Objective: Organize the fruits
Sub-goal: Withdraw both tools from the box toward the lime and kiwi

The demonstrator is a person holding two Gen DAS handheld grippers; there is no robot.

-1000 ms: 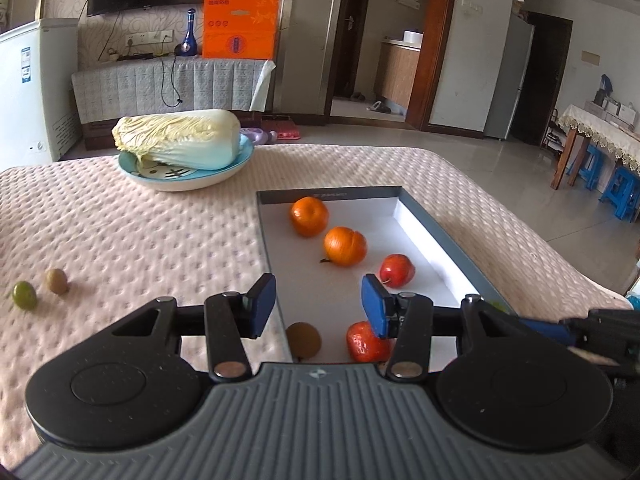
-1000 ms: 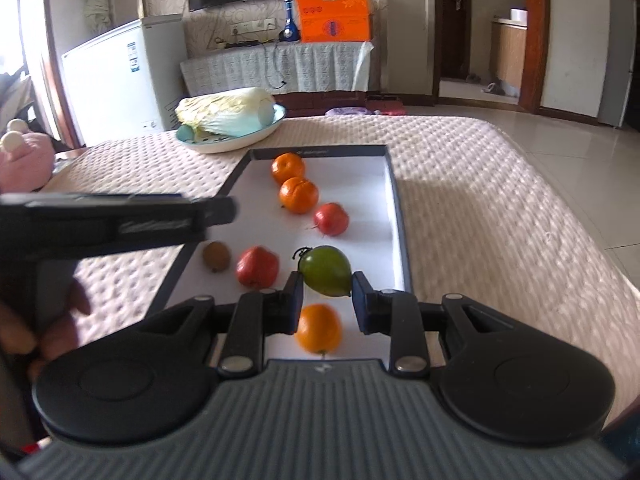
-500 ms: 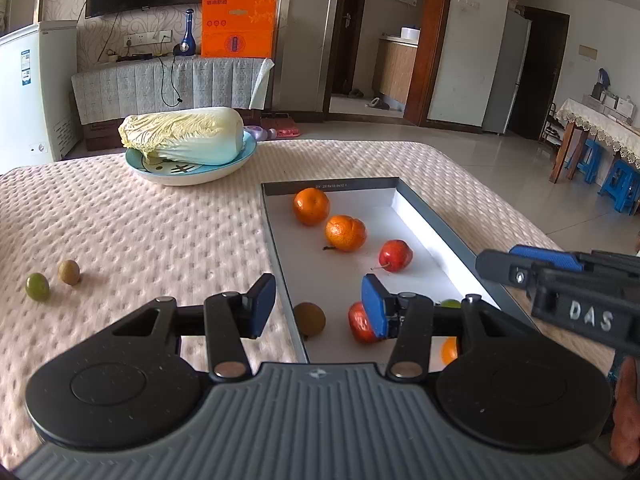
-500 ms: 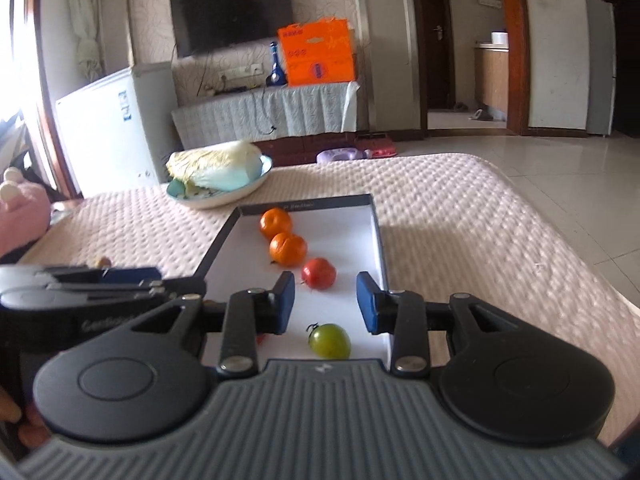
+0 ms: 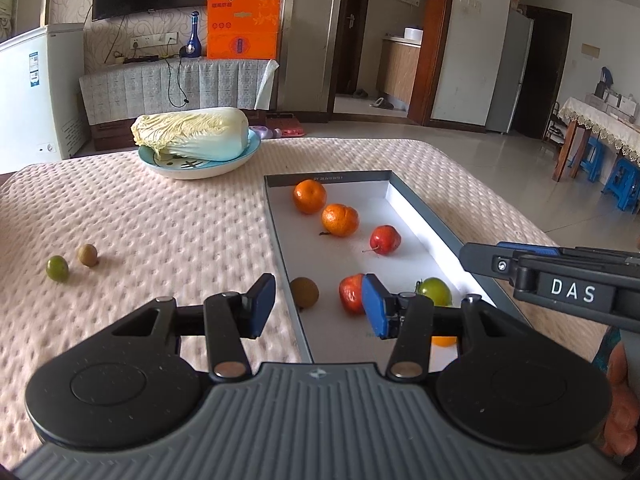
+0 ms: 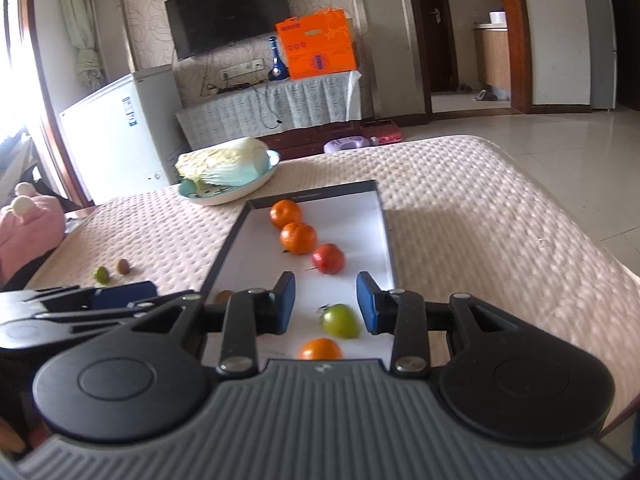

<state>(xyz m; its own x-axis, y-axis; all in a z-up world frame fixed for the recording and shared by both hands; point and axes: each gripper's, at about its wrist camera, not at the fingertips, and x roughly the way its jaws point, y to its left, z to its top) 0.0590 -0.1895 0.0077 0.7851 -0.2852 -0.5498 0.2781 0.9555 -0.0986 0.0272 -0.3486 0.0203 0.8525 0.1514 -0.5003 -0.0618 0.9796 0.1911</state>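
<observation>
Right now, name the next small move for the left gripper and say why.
Probably swing the left gripper, open and holding nothing, left toward the small brown fruit and small green fruit. Both lie on the tablecloth outside the tray.

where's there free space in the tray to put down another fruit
The tray is bare along its right wall beside the two oranges and past the red fruit. Its near end is crowded: brown fruit, green tomato.
</observation>
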